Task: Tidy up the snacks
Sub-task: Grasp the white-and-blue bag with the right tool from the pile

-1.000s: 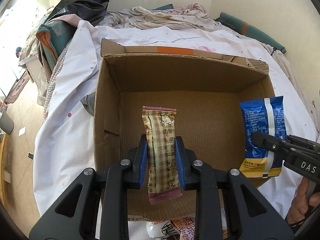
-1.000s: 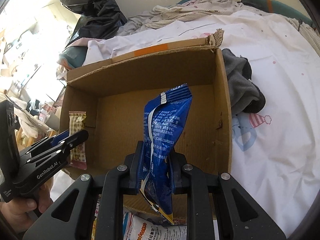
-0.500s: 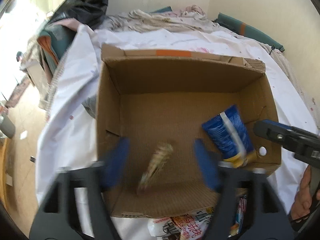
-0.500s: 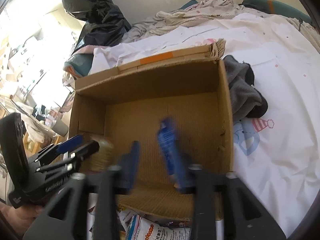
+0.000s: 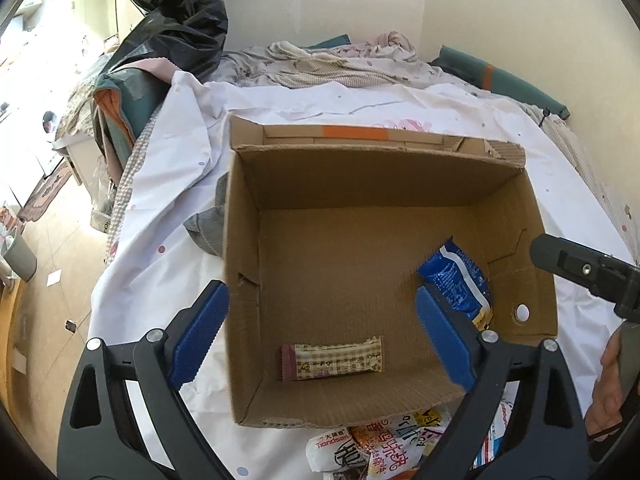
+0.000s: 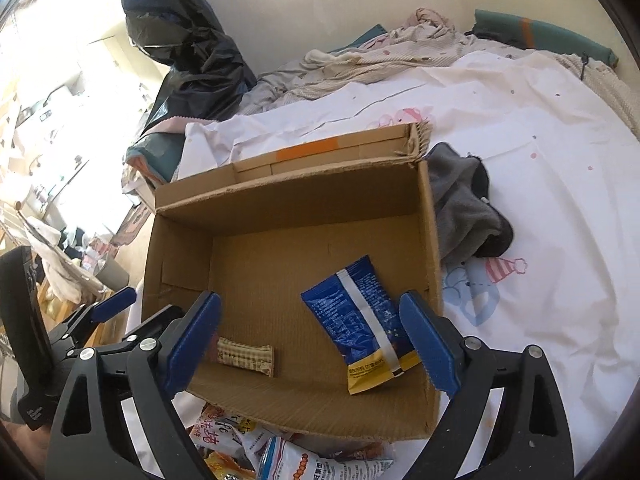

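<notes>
Fingers point(image 5: 198, 332) of both grippers opening, empty; snack bar point(image 5: 331, 363), blue packet point(image 6: 360, 324) below in box point(image 5: 360, 168)

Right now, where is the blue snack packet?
The blue packet lies on the floor of the cardboard box, near its right wall in the right view, apart from the checked bar.

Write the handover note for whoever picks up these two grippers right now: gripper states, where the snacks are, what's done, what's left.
Left gripper: jaws opening, nothing between them, above the cardboard box.
Right gripper: jaws opening, nothing held, above the same box.
In the box: the checkered snack bar lies flat near the front wall; the blue packet lies on the floor at the right side.
Done: these two snacks are in the box.
Left: a pile of loose snack packets lies on the white sheet in front of the box. Likely next step: pick from that pile and drop into the box.
</notes>
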`<state>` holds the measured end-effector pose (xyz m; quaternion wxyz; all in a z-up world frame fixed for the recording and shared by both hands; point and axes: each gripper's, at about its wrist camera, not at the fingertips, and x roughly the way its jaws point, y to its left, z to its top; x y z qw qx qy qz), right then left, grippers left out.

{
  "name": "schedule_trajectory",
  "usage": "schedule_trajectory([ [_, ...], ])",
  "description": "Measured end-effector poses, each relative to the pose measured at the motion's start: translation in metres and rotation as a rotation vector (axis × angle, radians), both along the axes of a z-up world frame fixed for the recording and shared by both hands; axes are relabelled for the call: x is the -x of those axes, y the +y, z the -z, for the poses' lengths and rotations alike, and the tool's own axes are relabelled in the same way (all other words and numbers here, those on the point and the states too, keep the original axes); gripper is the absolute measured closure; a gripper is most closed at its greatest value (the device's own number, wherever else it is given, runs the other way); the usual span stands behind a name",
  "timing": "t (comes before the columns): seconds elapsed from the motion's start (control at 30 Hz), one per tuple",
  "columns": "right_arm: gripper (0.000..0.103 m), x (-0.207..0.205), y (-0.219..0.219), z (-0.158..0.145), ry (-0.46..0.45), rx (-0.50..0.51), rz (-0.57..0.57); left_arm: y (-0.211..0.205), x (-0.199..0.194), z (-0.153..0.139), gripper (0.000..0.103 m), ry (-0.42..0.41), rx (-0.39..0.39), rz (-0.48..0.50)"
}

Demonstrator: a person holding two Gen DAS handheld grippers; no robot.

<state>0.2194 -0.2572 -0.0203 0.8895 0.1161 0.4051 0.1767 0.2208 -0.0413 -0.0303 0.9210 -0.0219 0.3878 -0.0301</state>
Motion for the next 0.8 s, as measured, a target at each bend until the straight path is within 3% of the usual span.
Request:
schedule_trajectory([
  [0.13,0.01,0.012,-0.004,-0.005,0.002,0.015,0.023,0.007,0.01,-0.009,0.01,-0.017,0.011,-0.013],
  [0.37,0.011,0.043,-0.008,-0.02,-0.076,0.071,0.05,0.013,0.03,-0.02,0.01,-0.025,0.01,-0.018],
  [0.5,0.009,0.056,-0.016,-0.015,-0.014,0.022,0.054,0.018,0.044,-0.023,0.01,-0.022,0.016,-0.03],
  [0.8,0.009,0.088,-0.031,-0.01,0.037,-0.018,0.098,0.033,0.069,-0.019,0.01,0.033,0.036,-0.078],
])
